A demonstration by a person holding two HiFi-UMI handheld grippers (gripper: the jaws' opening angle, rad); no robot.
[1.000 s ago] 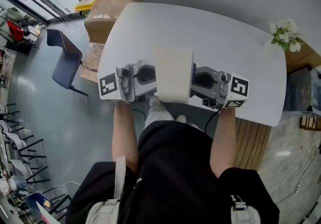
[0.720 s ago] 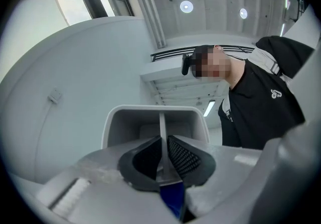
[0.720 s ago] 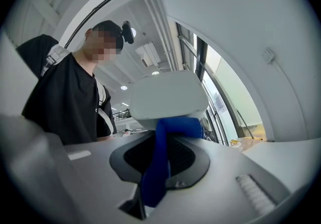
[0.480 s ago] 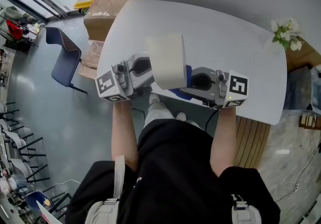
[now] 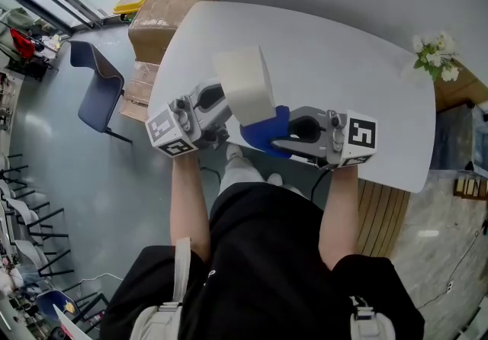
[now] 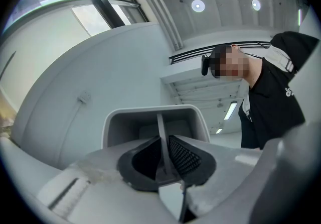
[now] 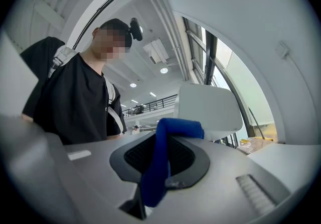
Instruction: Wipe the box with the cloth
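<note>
We see the white box (image 5: 244,85) (image 6: 155,120) (image 7: 208,107) held tilted above the near edge of the white table (image 5: 343,64), its thin wall pinched tight in the left gripper (image 5: 217,106) (image 6: 163,152). The right gripper (image 5: 286,133) (image 7: 158,162) is clamped shut on the blue cloth (image 5: 264,131) (image 7: 160,157), which sits at the box's lower corner; we cannot tell whether they touch. A cardboard carton (image 5: 156,18) and a chair (image 5: 95,87) stand on the floor to the left, and flowers (image 5: 435,52) are at the table's far right. From the head view the box hides the left jaw tips. Both forearms reach forward, with the grippers angled inward.

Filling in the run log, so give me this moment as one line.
left tool: shut on box wall | right tool: shut on cloth | box: tilted, held up | cloth: blue, beside box, contact unclear
</note>
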